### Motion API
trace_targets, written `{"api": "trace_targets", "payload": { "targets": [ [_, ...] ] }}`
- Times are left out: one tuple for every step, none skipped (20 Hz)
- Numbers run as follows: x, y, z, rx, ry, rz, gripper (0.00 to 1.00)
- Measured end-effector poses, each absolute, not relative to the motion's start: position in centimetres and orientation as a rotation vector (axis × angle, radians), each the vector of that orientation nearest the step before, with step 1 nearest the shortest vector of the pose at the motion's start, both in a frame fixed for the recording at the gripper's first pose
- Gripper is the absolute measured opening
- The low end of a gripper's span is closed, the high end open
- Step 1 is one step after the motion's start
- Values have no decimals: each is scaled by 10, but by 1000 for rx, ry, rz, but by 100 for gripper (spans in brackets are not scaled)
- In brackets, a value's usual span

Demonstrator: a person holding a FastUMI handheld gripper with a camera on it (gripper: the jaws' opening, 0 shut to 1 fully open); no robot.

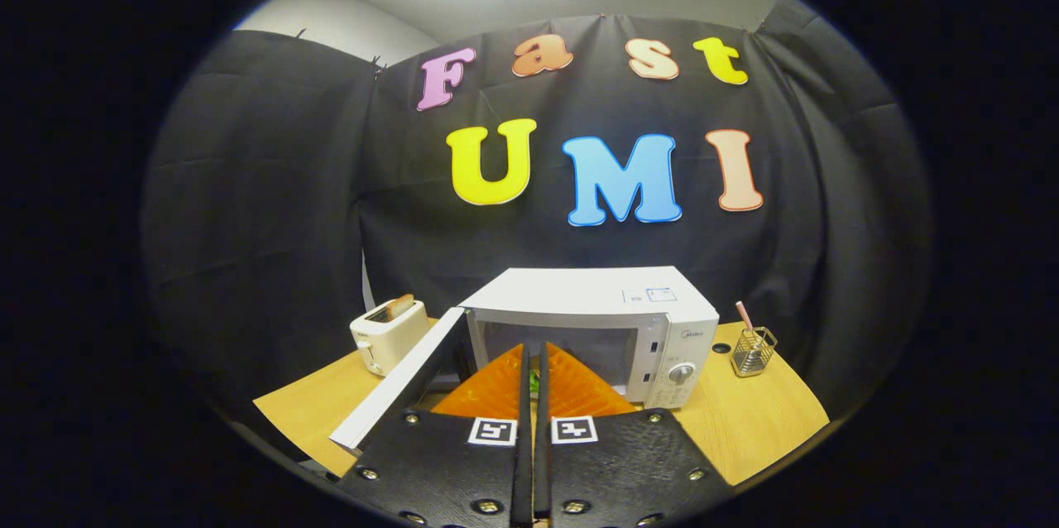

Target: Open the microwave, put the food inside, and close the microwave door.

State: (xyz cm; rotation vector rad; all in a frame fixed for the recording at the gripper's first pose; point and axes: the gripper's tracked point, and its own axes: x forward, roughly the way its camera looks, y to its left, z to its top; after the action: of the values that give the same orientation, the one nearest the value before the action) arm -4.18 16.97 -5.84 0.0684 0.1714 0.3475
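A white microwave [616,296] stands on the wooden table [749,424] just ahead of my fingers. Its door [405,383] hangs wide open to the left, and the cavity [571,346] shows behind my fingertips. My gripper [534,350] points into that opening with its fingers drawn close together. A thin sliver of green food [534,384] shows in the narrow slit between them; most of the food is hidden by the fingers. The control panel with a round knob [680,372] is on the microwave's right side.
A white toaster [387,335] holding a slice of bread stands left of the open door. A small wire holder [753,351] with a pink stick sits to the right of the microwave. Black cloth walls close in the booth behind.
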Motion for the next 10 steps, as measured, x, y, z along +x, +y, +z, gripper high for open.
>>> {"api": "trace_targets", "payload": {
  "targets": [
    [-45, 178, -59, 75, 171, 380, 2],
    [-50, 186, -57, 80, 173, 408, 2],
    [-55, 195, -54, 87, 176, 446, 2],
    [-59, 204, -50, 94, 175, 478, 2],
    [-64, 213, -47, 99, 172, 513, 2],
    [-69, 222, -44, 99, 171, 544, 2],
    [-74, 232, -42, 100, 168, 577, 2],
    [-79, 244, -42, 101, 169, 614, 2],
    [-86, 256, -43, 103, 173, 655, 2],
    [-92, 268, -43, 101, 175, 692, 2]
  ]
}}
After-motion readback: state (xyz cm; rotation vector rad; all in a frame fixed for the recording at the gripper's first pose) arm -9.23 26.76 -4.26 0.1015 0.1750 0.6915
